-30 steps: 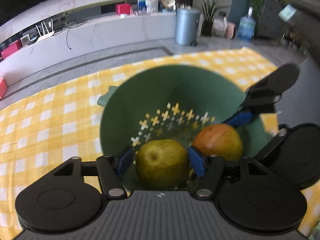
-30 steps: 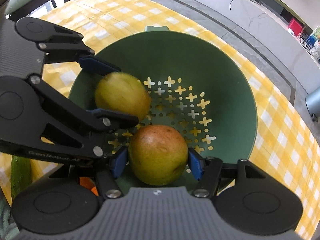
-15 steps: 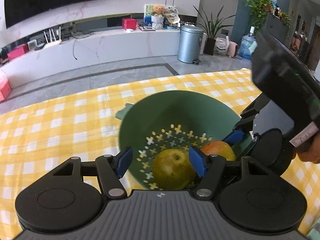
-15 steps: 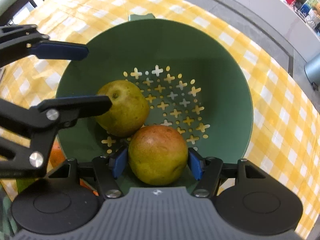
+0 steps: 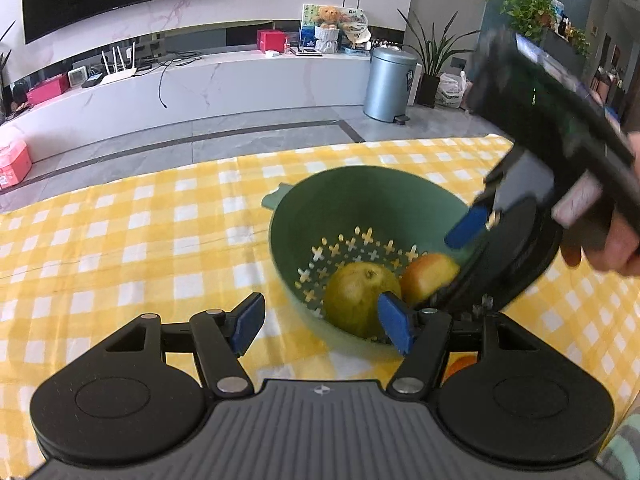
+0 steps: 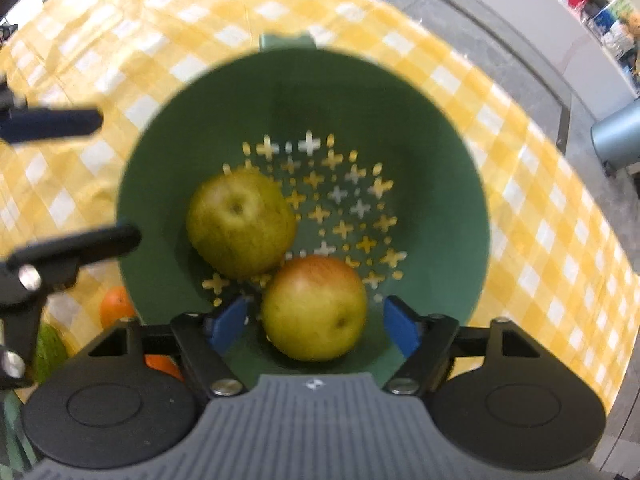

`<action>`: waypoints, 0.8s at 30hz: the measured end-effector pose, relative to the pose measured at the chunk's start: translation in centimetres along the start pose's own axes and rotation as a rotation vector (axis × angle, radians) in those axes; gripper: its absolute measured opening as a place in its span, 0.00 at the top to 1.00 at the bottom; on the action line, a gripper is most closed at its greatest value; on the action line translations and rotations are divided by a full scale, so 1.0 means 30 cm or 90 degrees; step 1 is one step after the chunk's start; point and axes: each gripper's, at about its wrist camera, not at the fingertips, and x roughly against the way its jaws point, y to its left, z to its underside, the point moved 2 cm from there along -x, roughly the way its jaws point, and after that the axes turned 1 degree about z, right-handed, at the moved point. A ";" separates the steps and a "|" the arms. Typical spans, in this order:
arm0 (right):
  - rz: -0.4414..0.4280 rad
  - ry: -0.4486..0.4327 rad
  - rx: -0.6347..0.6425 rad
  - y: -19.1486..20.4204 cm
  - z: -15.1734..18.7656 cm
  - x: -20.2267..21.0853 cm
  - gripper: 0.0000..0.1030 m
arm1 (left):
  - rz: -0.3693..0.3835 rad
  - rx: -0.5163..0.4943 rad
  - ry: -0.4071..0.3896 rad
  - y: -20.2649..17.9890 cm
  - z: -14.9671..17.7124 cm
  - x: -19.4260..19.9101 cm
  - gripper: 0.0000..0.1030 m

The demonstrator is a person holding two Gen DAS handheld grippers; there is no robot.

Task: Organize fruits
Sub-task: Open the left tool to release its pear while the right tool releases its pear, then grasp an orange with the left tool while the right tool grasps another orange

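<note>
A green colander (image 6: 440, 168) stands on the yellow checked tablecloth; it also shows in the left wrist view (image 5: 340, 196). In it lie a green-yellow pear (image 6: 240, 222) (image 5: 358, 296) and a reddish-green apple (image 6: 314, 314) (image 5: 428, 274), touching each other. My right gripper (image 6: 314, 326) is open over the colander's near rim, its pads apart from the apple. My left gripper (image 5: 322, 326) is open and empty, drawn back to the colander's left side, and shows as black fingers (image 6: 68, 122) in the right wrist view.
An orange (image 6: 116, 306) and a green fruit (image 6: 50, 350) lie on the cloth to the left of the colander. The table's far edge (image 5: 280, 152) borders a grey floor with a bin (image 5: 388, 84).
Both grippers let go of their fruit. The left released the pear and pulled back out of the colander. The right opened off the apple and lifted a little.
</note>
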 end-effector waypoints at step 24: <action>0.028 -0.355 -0.239 0.093 0.401 0.328 0.20 | 0.064 -0.063 0.004 -0.093 0.093 0.162 0.26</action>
